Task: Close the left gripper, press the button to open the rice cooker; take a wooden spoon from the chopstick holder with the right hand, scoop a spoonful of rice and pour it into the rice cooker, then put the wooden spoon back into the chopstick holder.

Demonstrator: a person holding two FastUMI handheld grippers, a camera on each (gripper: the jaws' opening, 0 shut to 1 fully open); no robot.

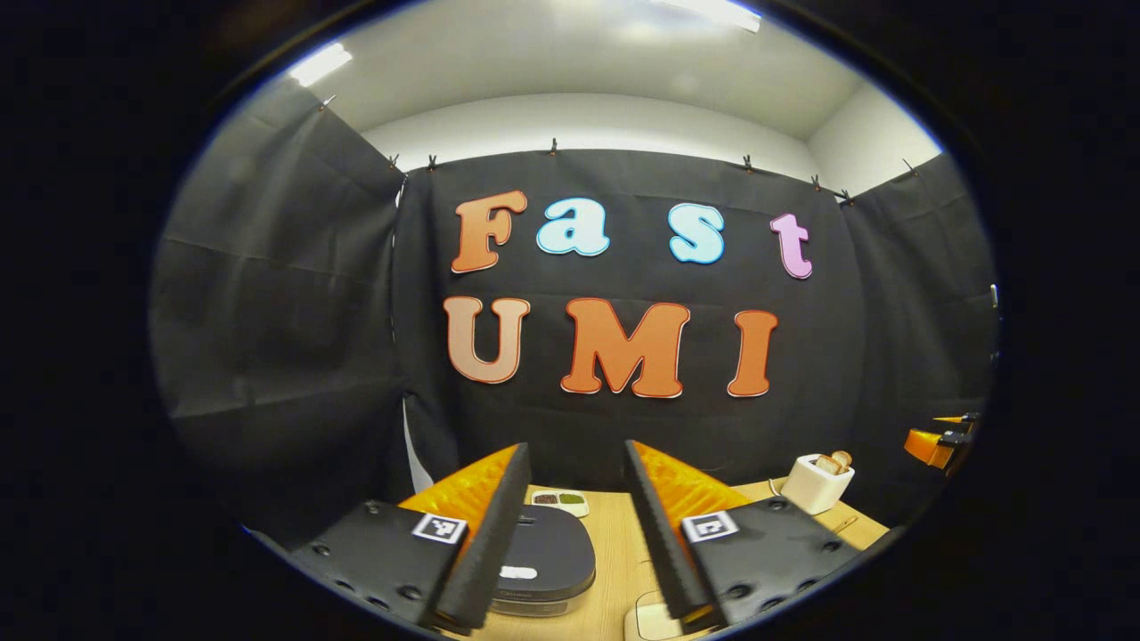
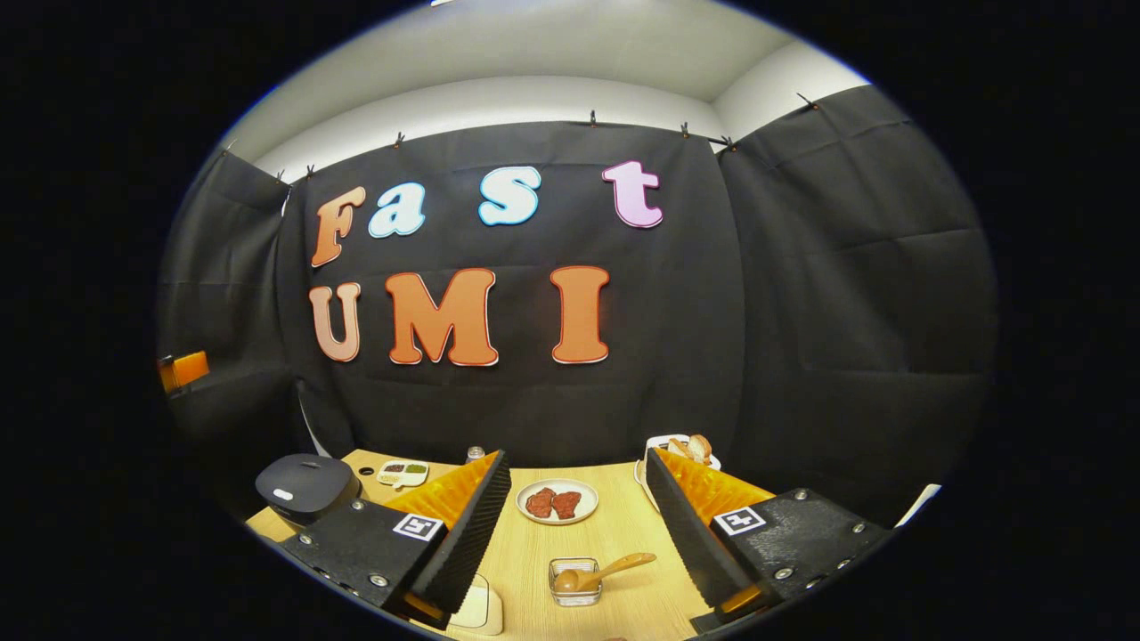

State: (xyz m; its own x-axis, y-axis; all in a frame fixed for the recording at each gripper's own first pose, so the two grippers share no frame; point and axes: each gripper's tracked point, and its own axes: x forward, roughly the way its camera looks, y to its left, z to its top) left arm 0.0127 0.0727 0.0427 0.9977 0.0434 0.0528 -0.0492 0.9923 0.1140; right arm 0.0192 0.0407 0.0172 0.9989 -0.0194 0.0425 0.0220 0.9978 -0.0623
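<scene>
Hovering above the desk (image 2: 534,561), both hand-held grippers have their jaws spread wide and grip nothing. In the left gripper view, the left hand-held gripper (image 1: 570,543) frames the dark rice cooker (image 1: 545,561), whose lid is down; the cooker sits just past the left finger, low on the desk. Beyond it lies a small divided dish (image 1: 559,501) near the booth wall, and a white toaster (image 1: 815,483) with bread stands farther right. In the right gripper view, the right hand-held gripper (image 2: 579,543) frames a small clear container (image 2: 574,583) with the wooden spoon (image 2: 604,570) resting in it, handle angled up to the right. Farther back sits a plate (image 2: 557,501) carrying two reddish pieces. The rice cooker (image 2: 305,485) appears at far left.
</scene>
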